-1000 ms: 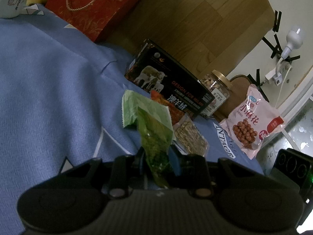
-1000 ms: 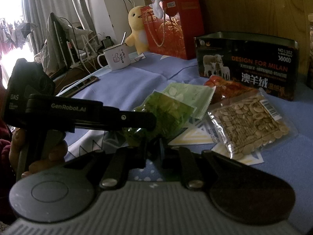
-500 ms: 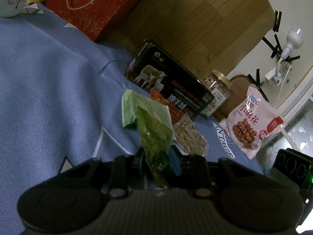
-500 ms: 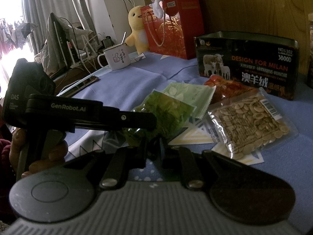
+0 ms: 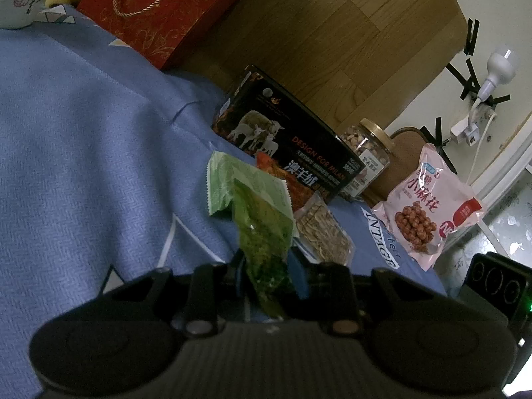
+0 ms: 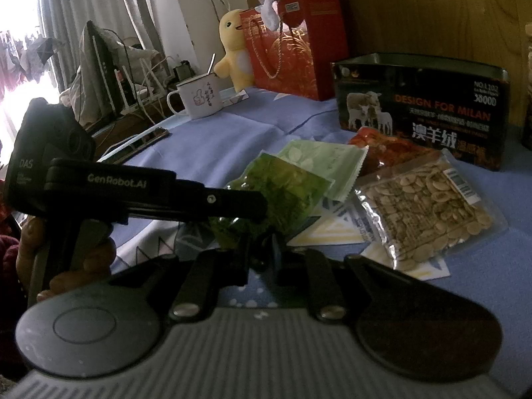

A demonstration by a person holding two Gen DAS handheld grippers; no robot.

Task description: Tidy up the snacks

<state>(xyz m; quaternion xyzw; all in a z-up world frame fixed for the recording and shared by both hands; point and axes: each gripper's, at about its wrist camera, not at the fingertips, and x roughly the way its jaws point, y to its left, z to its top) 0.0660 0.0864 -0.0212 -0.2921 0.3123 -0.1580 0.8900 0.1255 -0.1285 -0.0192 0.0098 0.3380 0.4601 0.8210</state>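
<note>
Nearest the lens, the left gripper [image 5: 266, 266] was seen clamped on the lower end of a dark green snack packet [image 5: 262, 226], the packet held up on edge between the two pads and lifted off the blue cloth [image 5: 83, 153]. From the right wrist view the same green packet [image 6: 282, 189] was found hanging from the left gripper [image 6: 252, 207], whose black body was gripped by a person's hand [image 6: 66, 259] at the left edge. The right gripper [image 6: 262, 252] was caught just below that packet with its jaws drawn nearly together; whether the packet's bottom corner was pinched there could not be told, the spot being dark and crowded. Just beyond, a pale green sachet [image 5: 232, 183] was laid flat on the cloth, overlapped by the held packet. Beside it a clear bag of pale seeds [image 5: 322, 229] was spread out, and an orange-red packet [image 5: 282, 179] was tucked against a black box printed with sheep [image 5: 289, 139]. Further right, a gold-lidded glass jar of nuts [image 5: 365, 153] and a pink bag of fried twists [image 5: 429, 212] were stood near the edge. At the far end, a red gift bag [image 6: 292, 46], a yellow plush toy [image 6: 234, 60] and a white mug [image 6: 199, 96] were lined up by the wooden board.
</note>
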